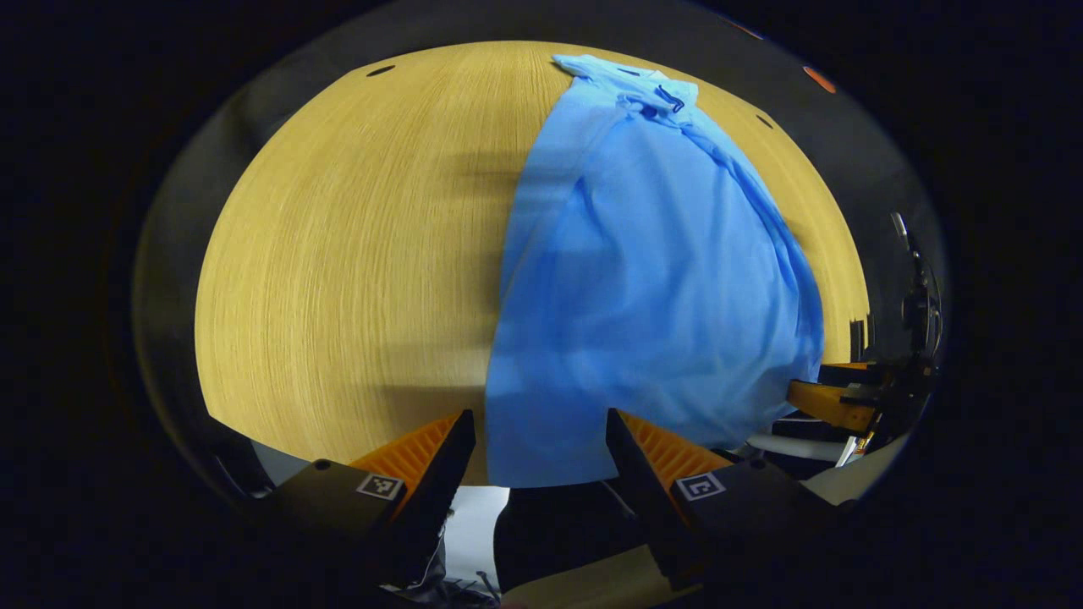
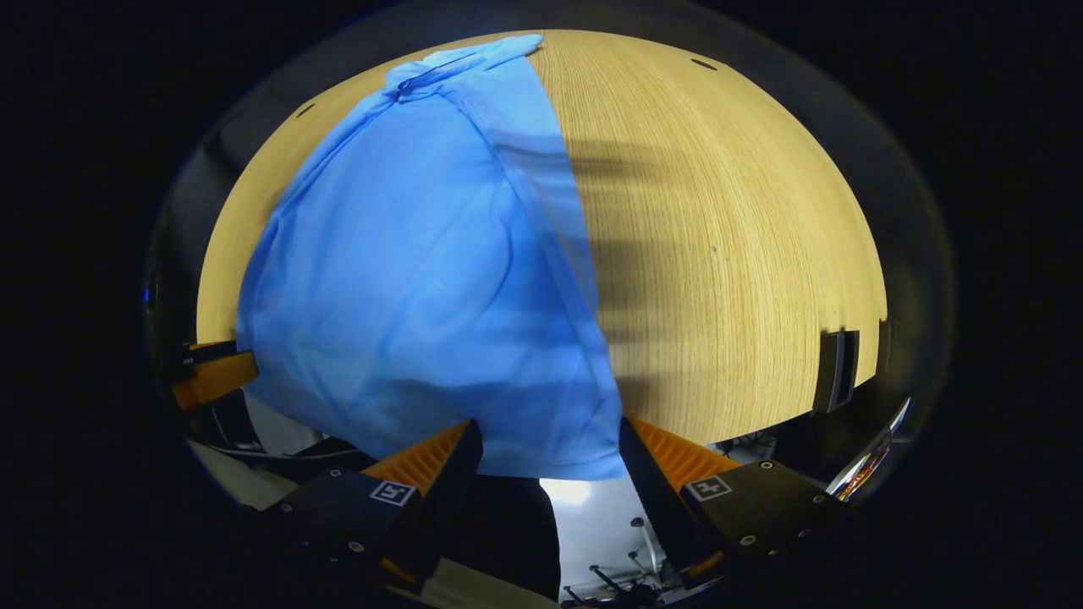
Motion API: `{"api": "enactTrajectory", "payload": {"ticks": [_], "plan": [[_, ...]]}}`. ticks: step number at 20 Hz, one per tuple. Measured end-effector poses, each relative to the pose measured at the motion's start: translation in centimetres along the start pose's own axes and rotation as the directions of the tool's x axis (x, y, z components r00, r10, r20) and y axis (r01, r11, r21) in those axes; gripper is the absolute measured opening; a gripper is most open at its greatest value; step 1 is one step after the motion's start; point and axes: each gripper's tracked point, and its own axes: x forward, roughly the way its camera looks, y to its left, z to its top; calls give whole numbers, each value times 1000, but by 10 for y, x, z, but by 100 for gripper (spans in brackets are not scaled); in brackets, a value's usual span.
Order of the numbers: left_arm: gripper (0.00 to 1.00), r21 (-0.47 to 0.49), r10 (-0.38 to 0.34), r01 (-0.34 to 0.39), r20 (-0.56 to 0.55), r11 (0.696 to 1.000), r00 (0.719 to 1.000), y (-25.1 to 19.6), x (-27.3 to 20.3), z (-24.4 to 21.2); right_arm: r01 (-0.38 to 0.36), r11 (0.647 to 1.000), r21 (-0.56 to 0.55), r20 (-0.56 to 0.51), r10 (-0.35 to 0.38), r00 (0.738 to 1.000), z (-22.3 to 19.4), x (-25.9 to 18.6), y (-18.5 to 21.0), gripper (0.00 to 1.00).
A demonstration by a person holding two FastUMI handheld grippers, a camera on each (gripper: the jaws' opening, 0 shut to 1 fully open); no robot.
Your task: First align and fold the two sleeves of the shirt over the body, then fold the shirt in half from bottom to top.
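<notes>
A light blue shirt (image 1: 651, 288) lies lengthwise on the wooden table (image 1: 338, 254), collar (image 1: 668, 95) at the far end and sides folded in to a narrow shape. Its near hem reaches the table's front edge. My left gripper (image 1: 537, 427) stands open at the hem's left corner, with cloth showing in the gap between the fingers. In the right gripper view the shirt (image 2: 423, 279) covers the left half of the table (image 2: 728, 254). My right gripper (image 2: 548, 431) is open at the hem's right corner. Each view shows the other gripper (image 1: 833, 402) (image 2: 211, 376) at the side.
Bare wood stretches left of the shirt in the left gripper view and right of it in the right gripper view. A dark stand (image 1: 918, 296) rises beyond the table's right side. A black block (image 2: 838, 368) sits at the table's right edge.
</notes>
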Motion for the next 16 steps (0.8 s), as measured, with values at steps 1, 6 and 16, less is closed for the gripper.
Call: {"api": "enactTrajectory", "payload": {"ticks": [1,6,16], "plan": [[100,-11,0,0,-9,1000,1000,0,2,-4,10,1000,-16,-1,-10,1000,-1,1,0,99],[98,25,55,-55,-9,998,998,4,5,-4,10,1000,-17,-12,-10,1000,-2,1,2,99],[52,77,76,-75,-14,994,997,4,7,-3,2,1000,2,-1,-2,1000,2,1,7,14]]}}
